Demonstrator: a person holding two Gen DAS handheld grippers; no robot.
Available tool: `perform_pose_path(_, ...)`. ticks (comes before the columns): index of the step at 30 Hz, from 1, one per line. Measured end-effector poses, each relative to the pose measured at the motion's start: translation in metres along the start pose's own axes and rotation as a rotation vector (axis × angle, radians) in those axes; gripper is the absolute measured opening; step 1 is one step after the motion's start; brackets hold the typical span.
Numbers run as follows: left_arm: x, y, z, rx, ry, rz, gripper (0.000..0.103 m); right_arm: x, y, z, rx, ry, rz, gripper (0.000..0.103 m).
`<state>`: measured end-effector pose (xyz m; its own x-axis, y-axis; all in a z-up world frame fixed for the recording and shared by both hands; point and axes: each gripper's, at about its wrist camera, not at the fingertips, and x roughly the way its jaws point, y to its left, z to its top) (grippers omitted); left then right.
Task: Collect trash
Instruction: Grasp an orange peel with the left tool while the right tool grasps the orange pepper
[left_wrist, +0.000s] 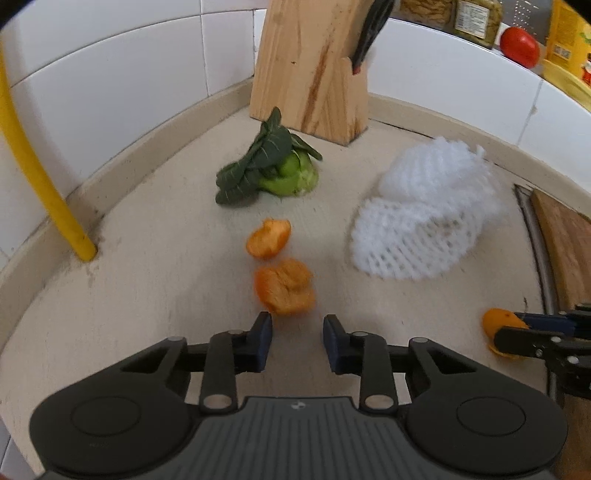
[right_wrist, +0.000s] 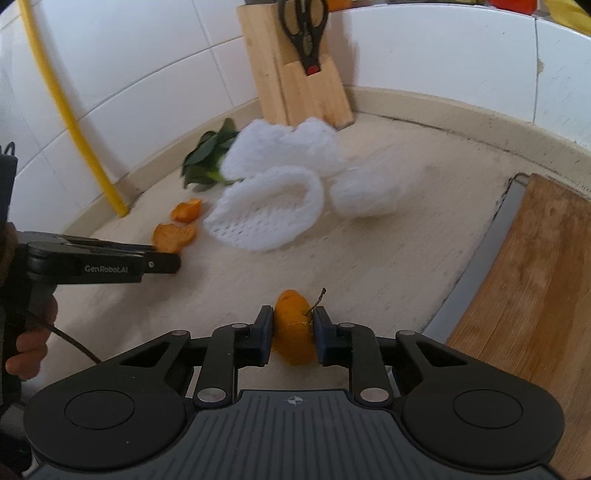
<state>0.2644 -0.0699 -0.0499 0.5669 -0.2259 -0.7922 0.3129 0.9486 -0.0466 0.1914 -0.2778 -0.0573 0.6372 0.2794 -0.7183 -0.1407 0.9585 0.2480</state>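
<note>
Right wrist view: orange peel piece with stem (right_wrist: 293, 332) is clamped between the right gripper (right_wrist: 293, 334) pads, low over the countertop (right_wrist: 369, 258) | left gripper (left_wrist: 297, 345) jaws stand apart, nothing grasped, just short of near peel (left_wrist: 284, 286) | foam net (left_wrist: 421, 221) lies beyond.

Both wrist views close, angled down; share countertop (left_wrist: 166, 258), knife block (right_wrist: 295, 74).
</note>
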Motion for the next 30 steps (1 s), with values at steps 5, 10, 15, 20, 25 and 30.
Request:
perform_pose_path(5,-0.015,0.005,-0.010,-0.012,-0.007,0.016,0.028,-0.005,0.003,-0.006,0.013,0.009,0.025,0.029)
perform_pose_path(10,-0.010,0.022,0.006,-0.118,-0.038,0.029,0.045,-0.004,0.002,-0.006,0.014,0.004,0.023,0.036)
perform_pose_path(15,0.012,0.014,0.016,-0.074,-0.035,0.072,0.045,-0.004,0.005,-0.008,-0.001,-0.002,0.026,0.041)
perform_pose_path(20,0.021,0.009,0.023,-0.057,-0.049,0.065,0.036,-0.006,0.008,-0.010,-0.014,-0.009,0.023,0.044)
perform_pose_path(25,0.009,0.001,0.014,-0.030,-0.032,0.084,0.014,-0.011,0.008,-0.015,0.026,0.002,0.018,0.026)
perform_pose_path(30,-0.018,0.005,-0.005,-0.044,-0.019,0.029,0.010,-0.019,0.011,-0.022,0.074,0.002,0.035,0.025)
